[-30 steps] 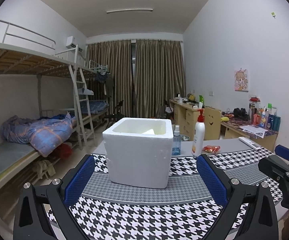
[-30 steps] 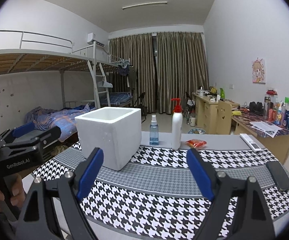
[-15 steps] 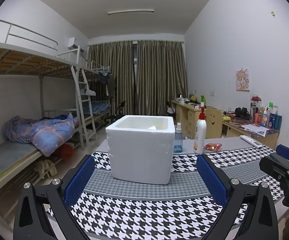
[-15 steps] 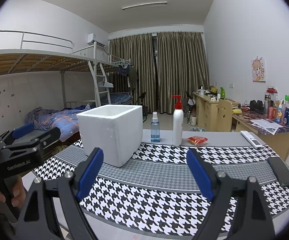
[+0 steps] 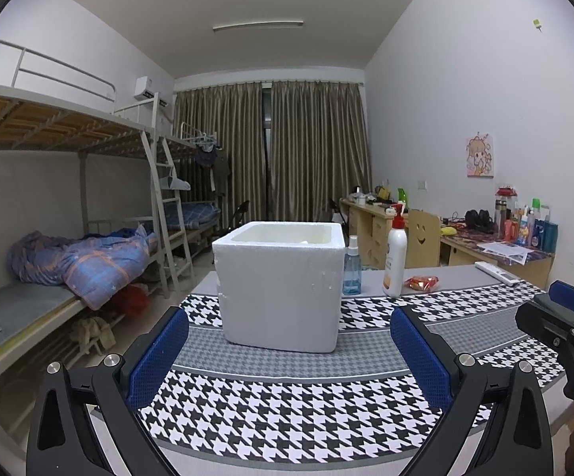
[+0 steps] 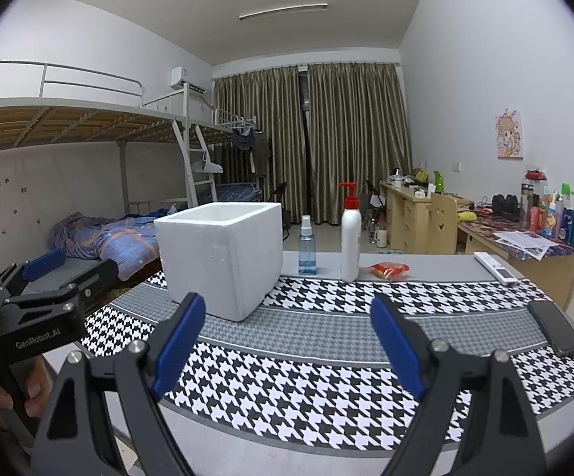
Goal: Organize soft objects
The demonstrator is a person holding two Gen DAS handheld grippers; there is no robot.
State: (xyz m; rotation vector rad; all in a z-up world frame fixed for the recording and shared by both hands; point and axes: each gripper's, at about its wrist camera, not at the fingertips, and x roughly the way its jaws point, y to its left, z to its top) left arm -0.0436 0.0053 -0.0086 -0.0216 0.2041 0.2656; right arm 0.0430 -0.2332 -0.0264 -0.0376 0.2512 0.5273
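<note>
Your left gripper [image 5: 288, 351] hovers over the near edge of a table covered by a black-and-white houndstooth cloth [image 5: 287, 408], its blue-padded jaws spread wide and empty. Straight ahead of it, well beyond the fingertips, an open white foam box [image 5: 281, 283] stands upright on the cloth. Your right gripper [image 6: 287, 343] is likewise wide open and holds nothing; from there the foam box sits ahead and to the left. Just right of the box stand a small blue spray bottle [image 6: 307, 248] and a white pump bottle [image 6: 350, 236], with a red snack packet [image 6: 390, 269] nearby.
</note>
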